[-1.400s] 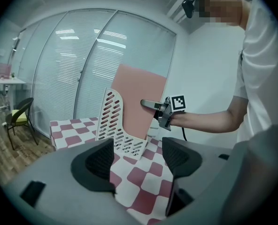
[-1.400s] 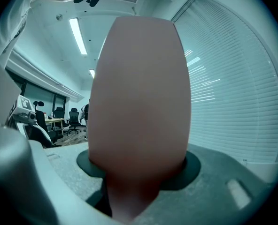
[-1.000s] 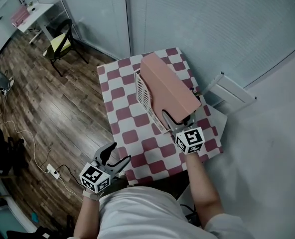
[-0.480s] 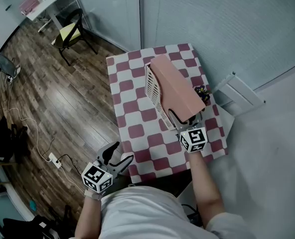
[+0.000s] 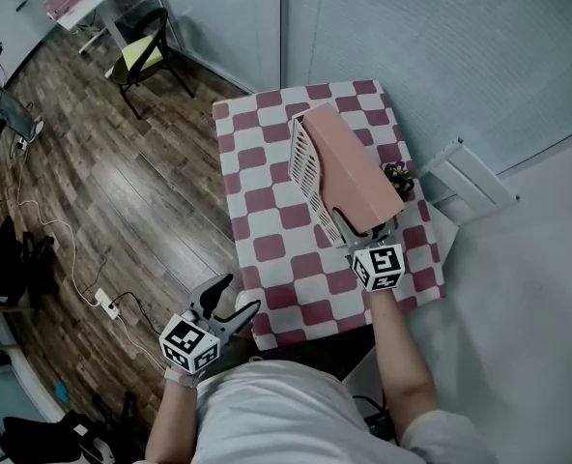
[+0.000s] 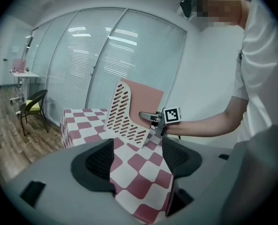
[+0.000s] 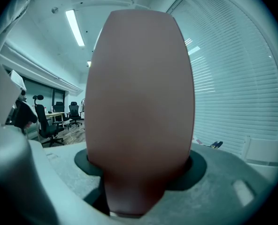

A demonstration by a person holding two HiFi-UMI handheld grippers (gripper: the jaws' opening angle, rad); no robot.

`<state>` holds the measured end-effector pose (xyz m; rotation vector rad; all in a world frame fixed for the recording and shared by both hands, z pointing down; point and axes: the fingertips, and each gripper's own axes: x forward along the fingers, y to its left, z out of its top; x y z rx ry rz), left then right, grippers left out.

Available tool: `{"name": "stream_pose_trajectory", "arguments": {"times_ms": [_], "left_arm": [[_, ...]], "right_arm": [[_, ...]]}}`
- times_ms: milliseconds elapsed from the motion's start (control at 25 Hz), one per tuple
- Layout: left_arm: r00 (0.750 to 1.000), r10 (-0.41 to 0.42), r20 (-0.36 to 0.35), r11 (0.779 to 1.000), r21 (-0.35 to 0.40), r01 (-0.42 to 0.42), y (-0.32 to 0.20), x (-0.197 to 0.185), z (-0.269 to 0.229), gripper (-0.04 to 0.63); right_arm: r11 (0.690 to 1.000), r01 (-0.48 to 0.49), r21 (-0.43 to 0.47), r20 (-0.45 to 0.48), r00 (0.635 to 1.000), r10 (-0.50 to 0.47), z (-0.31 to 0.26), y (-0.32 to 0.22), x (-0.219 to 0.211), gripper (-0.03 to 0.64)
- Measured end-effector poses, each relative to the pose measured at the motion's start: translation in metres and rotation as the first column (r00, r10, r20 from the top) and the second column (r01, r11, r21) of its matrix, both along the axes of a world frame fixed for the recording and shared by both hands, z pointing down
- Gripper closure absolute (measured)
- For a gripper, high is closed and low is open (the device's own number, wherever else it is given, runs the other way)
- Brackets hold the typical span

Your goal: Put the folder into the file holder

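A pink folder [image 5: 356,170] stands tilted in the white slotted file holder [image 5: 303,162] on the red-and-white checked table [image 5: 267,211]. My right gripper [image 5: 365,228] is at the folder's near end, one jaw on each side of it. Its jaws have just been opening and now stand open with the folder [image 7: 139,102] still between them. My left gripper [image 5: 233,298] hangs open and empty off the table's near left corner. In the left gripper view the holder [image 6: 122,114], the folder [image 6: 146,97] and the right gripper [image 6: 150,117] lie ahead.
A small dark object [image 5: 397,174] sits at the table's right edge, beside a white stand [image 5: 470,177]. A glass wall runs behind the table. A chair [image 5: 141,56] stands far left, and a power strip [image 5: 102,303] with cables lies on the wood floor.
The right gripper has come down with the folder's near end, and the folder sits lower in the holder. The left gripper has hardly moved.
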<state>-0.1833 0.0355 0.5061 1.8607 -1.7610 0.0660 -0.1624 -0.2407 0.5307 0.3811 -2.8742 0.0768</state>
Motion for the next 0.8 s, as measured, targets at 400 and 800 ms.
{"name": "stream_pose_trajectory", "arguments": {"times_ms": [400, 800], "left_arm": [[0.998, 0.064, 0.015, 0.998, 0.025, -0.064, -0.015, 0.003, 0.001, 0.291], [0.981, 0.185, 0.050, 0.979, 0.077, -0.189, -0.048, 0.012, -0.010, 0.290]], "right_arm": [[0.998, -0.053, -0.024, 0.041, 0.998, 0.054, -0.015, 0.000, 0.020, 0.291], [0.988, -0.152, -0.036, 0.114, 0.981, 0.155, -0.048, 0.016, 0.073, 0.291]]}}
